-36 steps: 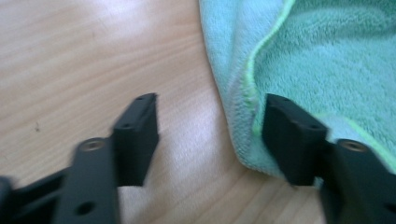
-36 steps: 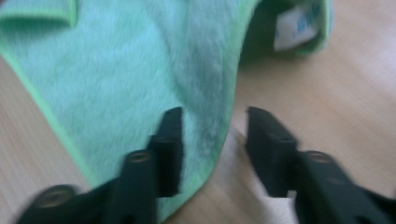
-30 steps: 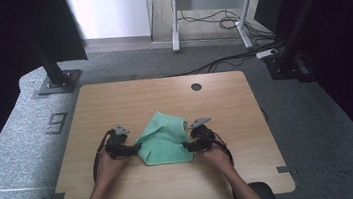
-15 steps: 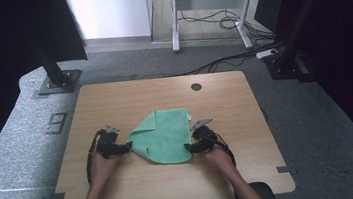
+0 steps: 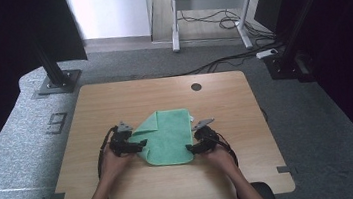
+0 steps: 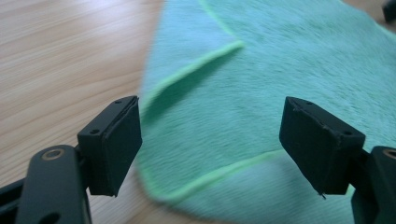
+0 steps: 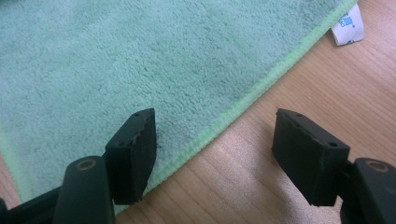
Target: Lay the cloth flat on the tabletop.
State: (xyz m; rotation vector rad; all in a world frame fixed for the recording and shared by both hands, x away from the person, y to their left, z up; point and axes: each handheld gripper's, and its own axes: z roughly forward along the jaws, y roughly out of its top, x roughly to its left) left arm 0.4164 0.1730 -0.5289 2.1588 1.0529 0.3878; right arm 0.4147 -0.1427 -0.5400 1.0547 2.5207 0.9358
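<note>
The cloth (image 7: 140, 56) is showing a soft, fuzzy green pile with a stitched hem, and a glossy paper tag (image 7: 348, 25) is lying at its edge. Under the cloth, the table (image 5: 114, 101) is showing smooth, matt wood grain.

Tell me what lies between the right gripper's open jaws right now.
In the right gripper view, the green cloth's hemmed edge and bare wooden table lie between the right gripper's jaws.

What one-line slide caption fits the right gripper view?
Open right hand-held gripper straddling the stitched edge of a soft green microfibre cloth on a light wooden table.
</note>
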